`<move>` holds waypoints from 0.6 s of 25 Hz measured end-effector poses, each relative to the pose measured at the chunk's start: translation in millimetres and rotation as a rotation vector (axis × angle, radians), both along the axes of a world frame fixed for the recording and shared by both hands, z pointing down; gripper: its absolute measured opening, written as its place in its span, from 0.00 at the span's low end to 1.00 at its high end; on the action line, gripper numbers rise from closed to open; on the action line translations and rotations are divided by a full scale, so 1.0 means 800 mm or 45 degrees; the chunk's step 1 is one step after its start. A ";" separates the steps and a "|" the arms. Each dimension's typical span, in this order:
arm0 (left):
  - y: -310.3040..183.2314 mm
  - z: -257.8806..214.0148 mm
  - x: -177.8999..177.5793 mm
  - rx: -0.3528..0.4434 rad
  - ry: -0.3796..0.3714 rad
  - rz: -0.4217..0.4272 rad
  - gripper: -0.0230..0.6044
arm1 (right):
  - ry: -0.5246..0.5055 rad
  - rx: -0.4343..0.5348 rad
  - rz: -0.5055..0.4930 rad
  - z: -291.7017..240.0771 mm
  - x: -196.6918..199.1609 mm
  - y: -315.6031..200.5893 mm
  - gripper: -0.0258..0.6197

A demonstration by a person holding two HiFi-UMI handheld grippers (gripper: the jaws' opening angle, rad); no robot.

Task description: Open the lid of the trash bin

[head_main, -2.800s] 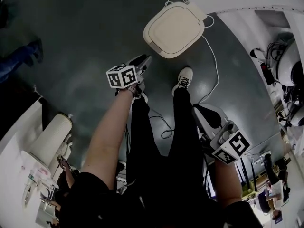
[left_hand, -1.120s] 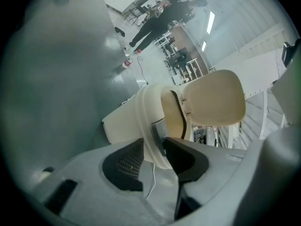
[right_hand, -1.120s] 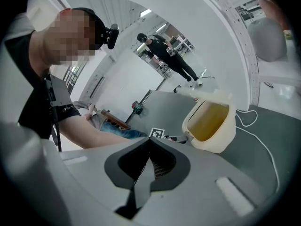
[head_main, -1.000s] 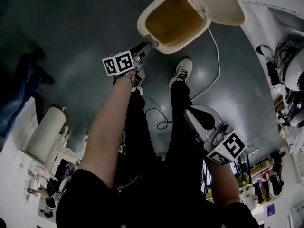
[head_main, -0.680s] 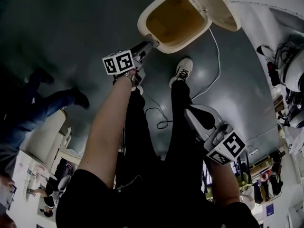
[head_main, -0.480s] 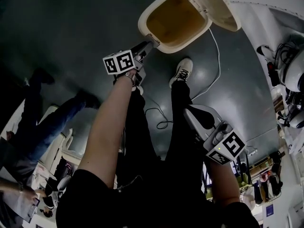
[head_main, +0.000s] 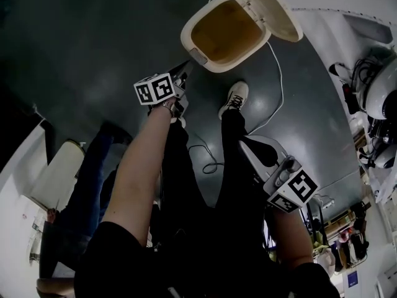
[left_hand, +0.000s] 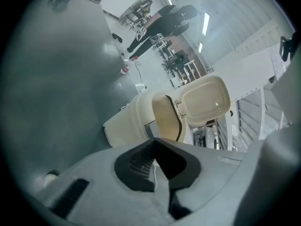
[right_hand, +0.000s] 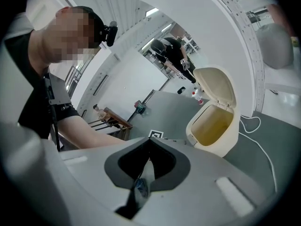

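The cream trash bin (head_main: pixel 193 47) stands on the dark floor with its lid (head_main: pixel 273 8) swung up and back, so the tan inside shows. My left gripper (head_main: pixel 185 69) points at the bin's near rim from just short of it. Its jaws have just been closing and are shut with nothing between them. From the left gripper view the bin (left_hand: pixel 134 121) and raised lid (left_hand: pixel 206 100) lie straight past the left gripper (left_hand: pixel 155 141). My right gripper (head_main: pixel 244 143) hangs low beside my right leg, shut and empty. Its view shows the bin (right_hand: pixel 221 142) far ahead of the right gripper (right_hand: pixel 149 141).
A white cable (head_main: pixel 278 73) runs over the floor from behind the bin. My shoes (head_main: pixel 233 98) stand just before it. A bystander's legs (head_main: pixel 93 166) and a white cylinder (head_main: pixel 59 172) are at the left. White equipment (head_main: pixel 372 85) fills the right side.
The lid was shut in the earliest frame and has stood open since. The left gripper's tip, which touched the bin's front rim, now sits just off it. A bystander has walked in at left.
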State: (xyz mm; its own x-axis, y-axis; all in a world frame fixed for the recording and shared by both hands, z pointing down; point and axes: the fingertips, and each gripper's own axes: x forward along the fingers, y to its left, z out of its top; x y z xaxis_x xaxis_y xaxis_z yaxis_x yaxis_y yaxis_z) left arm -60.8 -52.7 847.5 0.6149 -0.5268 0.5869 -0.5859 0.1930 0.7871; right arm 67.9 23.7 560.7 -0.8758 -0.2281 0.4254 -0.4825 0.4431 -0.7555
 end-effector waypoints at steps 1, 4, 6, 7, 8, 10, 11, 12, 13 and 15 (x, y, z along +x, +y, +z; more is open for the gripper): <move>0.004 -0.006 -0.006 0.005 -0.012 -0.003 0.04 | -0.001 0.012 -0.004 -0.005 -0.001 0.000 0.05; 0.021 -0.038 -0.020 0.036 -0.033 0.000 0.04 | -0.006 0.045 -0.016 -0.029 -0.005 0.000 0.05; 0.030 -0.069 -0.026 0.075 -0.031 0.006 0.04 | -0.008 0.079 -0.023 -0.050 -0.008 -0.001 0.05; 0.033 -0.088 -0.027 0.104 -0.026 0.018 0.04 | -0.013 0.096 -0.023 -0.061 -0.010 -0.002 0.05; 0.036 -0.109 -0.026 0.138 -0.017 0.038 0.04 | -0.023 0.112 -0.019 -0.074 -0.011 -0.004 0.05; 0.043 -0.158 -0.021 0.211 0.017 0.082 0.04 | -0.047 0.147 -0.006 -0.104 -0.012 -0.008 0.05; 0.048 -0.185 -0.019 0.247 0.035 0.097 0.04 | -0.054 0.169 -0.003 -0.120 -0.012 -0.009 0.05; 0.051 -0.212 -0.019 0.279 0.050 0.105 0.04 | -0.056 0.193 0.000 -0.135 -0.012 -0.009 0.05; 0.054 -0.239 -0.020 0.310 0.060 0.110 0.04 | -0.056 0.216 0.003 -0.150 -0.012 -0.009 0.05; 0.057 -0.293 -0.026 0.374 0.064 0.120 0.04 | -0.059 0.254 0.019 -0.178 -0.012 -0.009 0.05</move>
State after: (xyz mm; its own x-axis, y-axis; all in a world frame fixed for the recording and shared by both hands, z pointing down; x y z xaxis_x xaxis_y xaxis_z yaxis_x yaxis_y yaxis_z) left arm -81.3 -7.3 613.2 0.6937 -0.6085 0.3853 -0.5490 -0.1005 0.8297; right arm 58.7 16.5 418.2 -0.8893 -0.3167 0.3300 -0.4569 0.5793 -0.6750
